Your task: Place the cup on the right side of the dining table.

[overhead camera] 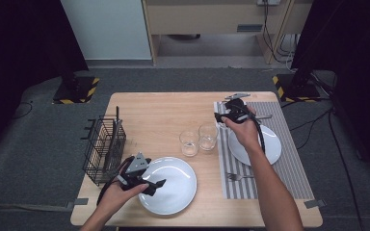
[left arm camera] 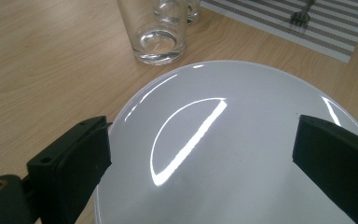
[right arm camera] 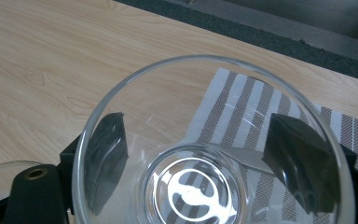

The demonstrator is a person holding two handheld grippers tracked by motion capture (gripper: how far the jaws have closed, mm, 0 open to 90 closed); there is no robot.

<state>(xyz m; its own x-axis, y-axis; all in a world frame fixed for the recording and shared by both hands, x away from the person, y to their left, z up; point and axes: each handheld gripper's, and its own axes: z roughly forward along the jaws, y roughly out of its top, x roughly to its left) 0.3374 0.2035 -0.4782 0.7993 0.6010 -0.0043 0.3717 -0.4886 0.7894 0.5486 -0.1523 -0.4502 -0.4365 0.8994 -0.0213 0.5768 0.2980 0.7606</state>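
Observation:
My right gripper [overhead camera: 220, 117] [right arm camera: 205, 154] hangs over the far left corner of the striped placemat [overhead camera: 289, 159]. It is shut on a clear glass [right arm camera: 191, 186]. Both black jaws show through the glass wall, one at each side. My left gripper [overhead camera: 156, 185] [left arm camera: 205, 158] stands open low over the left part of a white plate [overhead camera: 173, 185] [left arm camera: 223, 140] near the table's front edge. Nothing is between its jaws.
Two empty glasses [overhead camera: 189, 143] [overhead camera: 208, 136] stand mid-table, and the nearer glass [left arm camera: 158, 32] is just beyond the plate. A second white plate [overhead camera: 270, 144] and a fork [overhead camera: 238, 177] [left arm camera: 303, 14] lie on the placemat [right arm camera: 242, 107]. A black wire basket [overhead camera: 103, 149] stands at the left edge.

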